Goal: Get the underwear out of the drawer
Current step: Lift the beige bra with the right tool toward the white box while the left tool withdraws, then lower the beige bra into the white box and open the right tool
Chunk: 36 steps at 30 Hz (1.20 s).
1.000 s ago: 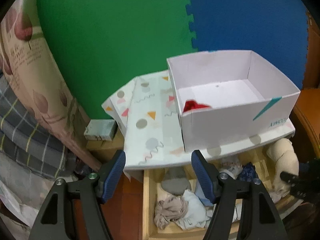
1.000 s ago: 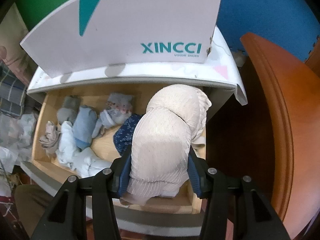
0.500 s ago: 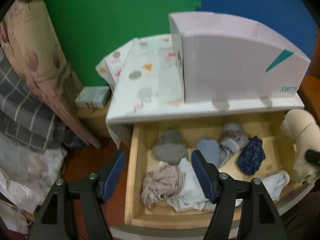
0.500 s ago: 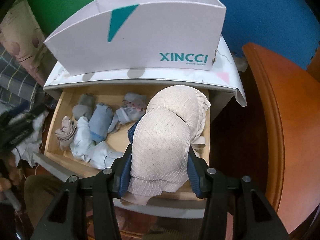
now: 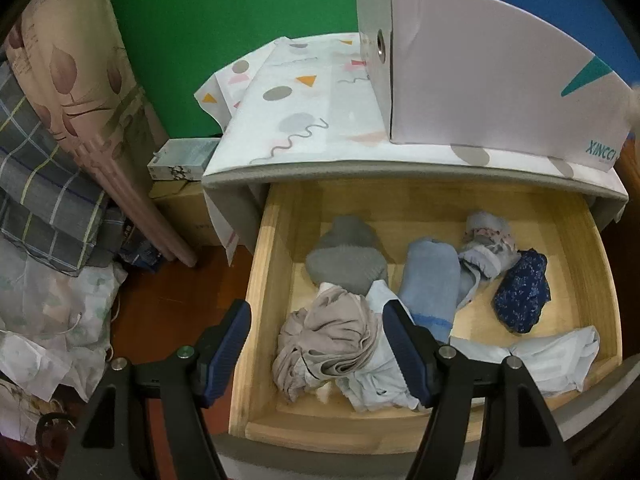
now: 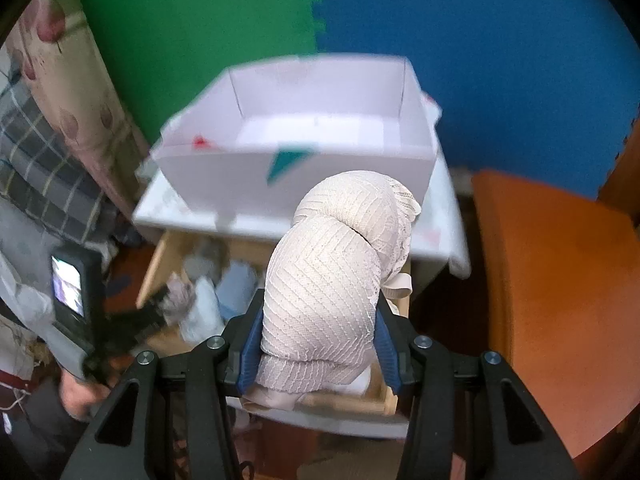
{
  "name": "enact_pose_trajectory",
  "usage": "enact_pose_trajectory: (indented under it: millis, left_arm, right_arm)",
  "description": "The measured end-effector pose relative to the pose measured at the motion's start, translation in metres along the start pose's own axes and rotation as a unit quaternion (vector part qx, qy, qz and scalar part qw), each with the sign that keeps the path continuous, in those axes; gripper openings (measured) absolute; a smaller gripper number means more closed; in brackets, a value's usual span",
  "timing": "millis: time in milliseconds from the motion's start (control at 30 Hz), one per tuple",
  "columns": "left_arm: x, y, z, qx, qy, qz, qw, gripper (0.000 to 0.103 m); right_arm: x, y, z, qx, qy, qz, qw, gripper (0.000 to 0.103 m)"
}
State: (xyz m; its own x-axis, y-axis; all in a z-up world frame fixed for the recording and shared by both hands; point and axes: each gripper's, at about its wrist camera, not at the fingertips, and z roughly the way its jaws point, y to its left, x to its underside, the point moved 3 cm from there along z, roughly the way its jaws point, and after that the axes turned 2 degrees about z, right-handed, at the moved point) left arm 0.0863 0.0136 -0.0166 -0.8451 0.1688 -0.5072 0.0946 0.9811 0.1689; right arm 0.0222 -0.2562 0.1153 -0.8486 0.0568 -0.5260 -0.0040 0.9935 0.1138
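From my right tool (image 6: 318,354) the view has climbed: a second ago the white box (image 6: 296,152) showed me only its front face, and now I look down into it. That tool is pinching the rolled cream lace underwear (image 6: 332,280) between its blue pads, and the roll is clear of the wooden drawer (image 5: 276,240), which sits below and beyond it. So I judge one piece is effectively out and on its way to the box.

My left tool (image 5: 316,348) has dropped toward the drawer in the same second; its fingers are spread with nothing between them, poised just above the crumpled beige underwear (image 5: 328,340) at the near left corner. That looks like my next pick.

The left view alone gives me the drawer's contents sharply: beyond the tool a grey piece (image 5: 346,256), a light blue folded piece (image 5: 430,284), a patterned bundle (image 5: 486,248) and a dark blue floral piece (image 5: 520,292), with a white piece (image 5: 552,356) off to its right.

Only the right view shows the box interior, with something red (image 6: 200,143) in its left corner, probably cloth, though blur stops me being sure.
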Motion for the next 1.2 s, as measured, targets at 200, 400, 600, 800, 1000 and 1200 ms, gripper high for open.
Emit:
enact_pose_trajectory:
  millis: [200,400,600,800,1000,1200]
  left_arm:
    - [0.002,-0.003,-0.003,0.000,-0.014,0.002,0.9999,0.070]
    - [0.003,-0.004,0.000,0.008,-0.011,0.000,0.9999,0.070]
    - [0.004,-0.001,0.002,0.012,-0.010,-0.012,0.9998,0.070]
    - [0.004,-0.003,0.003,0.011,-0.010,-0.010,0.9998,0.070]
    - [0.005,-0.002,0.004,0.012,-0.006,-0.012,0.9998,0.070]
    - [0.005,-0.002,0.005,0.013,-0.006,-0.013,0.9998,0.070]
  right_arm:
    - [-0.057,0.005,-0.028,0.016,-0.056,-0.011,0.998,0.045]
    - [-0.110,0.003,0.002,0.058,-0.049,-0.019,0.997,0.045]
    - [-0.141,0.002,0.049,0.103,-0.018,-0.037,0.994,0.045]
    - [-0.157,0.004,0.088,0.125,0.013,-0.042,0.991,0.045]
    - [-0.159,0.003,0.121,0.116,0.047,-0.023,0.992,0.046]
    - [-0.153,0.004,0.138,0.103,0.070,-0.009,0.992,0.051]
